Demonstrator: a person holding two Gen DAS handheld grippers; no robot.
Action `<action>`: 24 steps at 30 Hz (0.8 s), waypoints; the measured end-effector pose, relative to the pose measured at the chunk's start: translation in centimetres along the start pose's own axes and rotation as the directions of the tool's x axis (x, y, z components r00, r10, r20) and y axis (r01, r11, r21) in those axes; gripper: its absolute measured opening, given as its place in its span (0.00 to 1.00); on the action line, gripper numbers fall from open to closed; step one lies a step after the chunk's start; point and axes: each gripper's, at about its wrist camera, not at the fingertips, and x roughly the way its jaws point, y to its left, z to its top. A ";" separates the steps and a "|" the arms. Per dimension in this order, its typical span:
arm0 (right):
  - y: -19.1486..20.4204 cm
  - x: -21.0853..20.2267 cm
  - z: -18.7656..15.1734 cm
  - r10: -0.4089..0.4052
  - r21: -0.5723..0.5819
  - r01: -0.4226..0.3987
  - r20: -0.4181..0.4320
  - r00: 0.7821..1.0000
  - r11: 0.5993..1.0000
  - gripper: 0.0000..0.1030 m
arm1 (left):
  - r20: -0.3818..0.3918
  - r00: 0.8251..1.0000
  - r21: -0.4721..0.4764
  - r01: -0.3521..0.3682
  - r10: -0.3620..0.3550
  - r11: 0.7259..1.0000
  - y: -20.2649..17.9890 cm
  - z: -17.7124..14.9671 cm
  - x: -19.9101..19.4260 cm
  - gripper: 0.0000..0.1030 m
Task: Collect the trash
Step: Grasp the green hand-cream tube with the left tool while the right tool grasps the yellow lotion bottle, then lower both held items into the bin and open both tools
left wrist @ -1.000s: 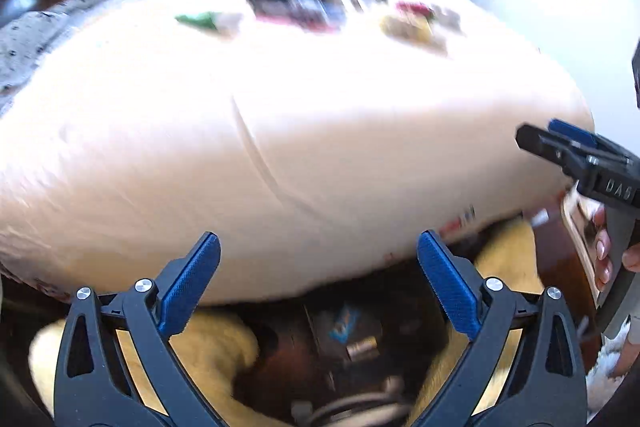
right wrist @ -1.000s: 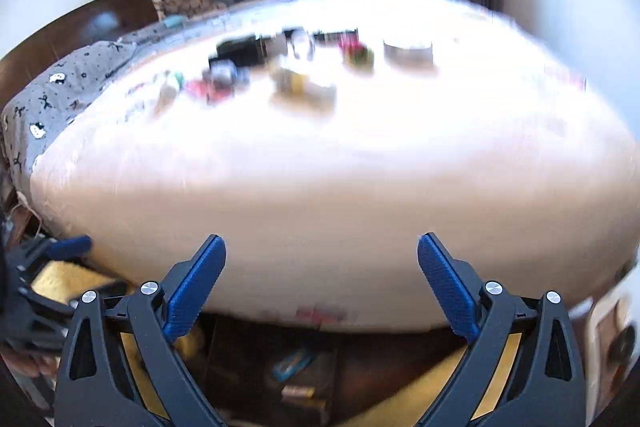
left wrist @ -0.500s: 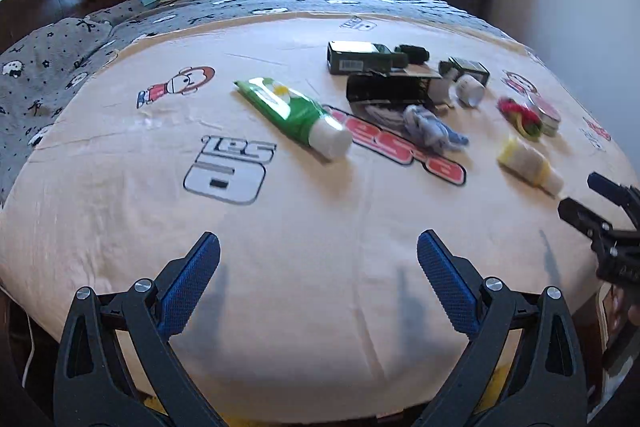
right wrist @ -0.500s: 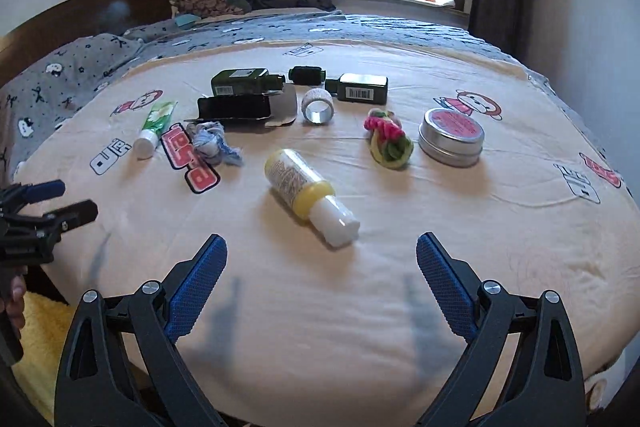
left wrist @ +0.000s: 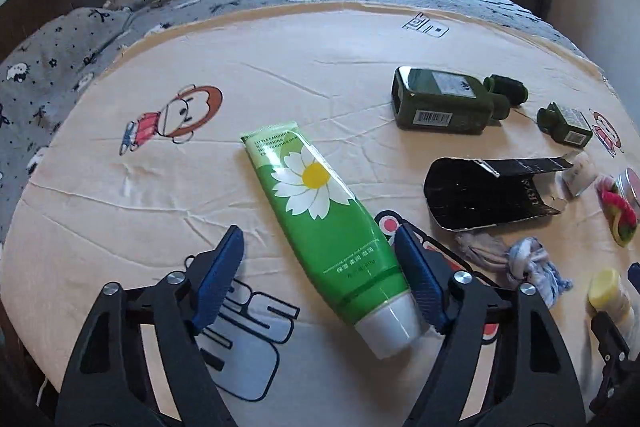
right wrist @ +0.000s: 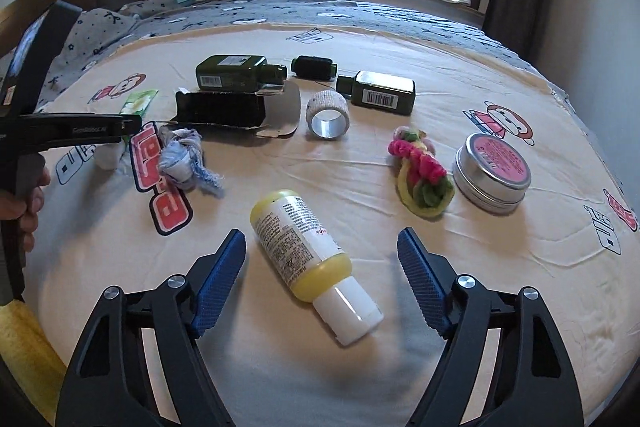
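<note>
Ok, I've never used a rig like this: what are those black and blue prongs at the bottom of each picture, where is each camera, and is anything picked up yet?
There is no robot arm here. A person holds a hand-held gripper in each hand, and each carries a fisheye camera looking forward along its two blue-padded fingers. Those prongs are the fingers.

The left hand-held gripper hangs over a green tube with a daisy on it. The right hand-held gripper hangs over a yellow bottle with a white cap. Both sets of jaws have just been closing, with the item between them, but the pads are not yet pressing, so nothing is held.

Everything lies on a cream printed sheet on a bed. Also there: two dark green bottles, a torn black box, a tape roll, a round tin, and a crumpled rag.
</note>
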 end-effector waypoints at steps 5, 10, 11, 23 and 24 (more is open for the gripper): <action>-0.1 1.0 -0.3 0.022 0.001 -0.022 -0.026 0.999 1.000 0.64 | -0.007 1.000 0.034 0.014 -0.014 0.999 -0.5 0.0 0.6 0.54; 0.3 -0.1 -0.8 0.028 -0.006 -0.028 -0.037 0.999 1.000 0.34 | -0.013 0.999 0.052 0.045 -0.044 0.998 -0.5 -1.0 -0.4 0.41; 0.3 -0.5 -1.1 0.032 -0.006 -0.032 -0.037 0.999 0.999 0.34 | -0.011 0.999 0.065 0.049 -0.048 0.997 -0.7 -1.3 -0.6 0.40; 0.1 -6.6 -5.7 0.065 0.037 -0.065 0.007 0.998 0.997 0.33 | 0.044 0.986 0.155 0.154 -0.163 0.976 -0.2 -9.5 -7.3 0.39; 0.1 -7.2 -6.2 0.066 0.040 -0.067 0.013 0.998 0.997 0.33 | 0.056 0.984 0.163 0.160 -0.171 0.974 -0.3 -10.2 -8.2 0.39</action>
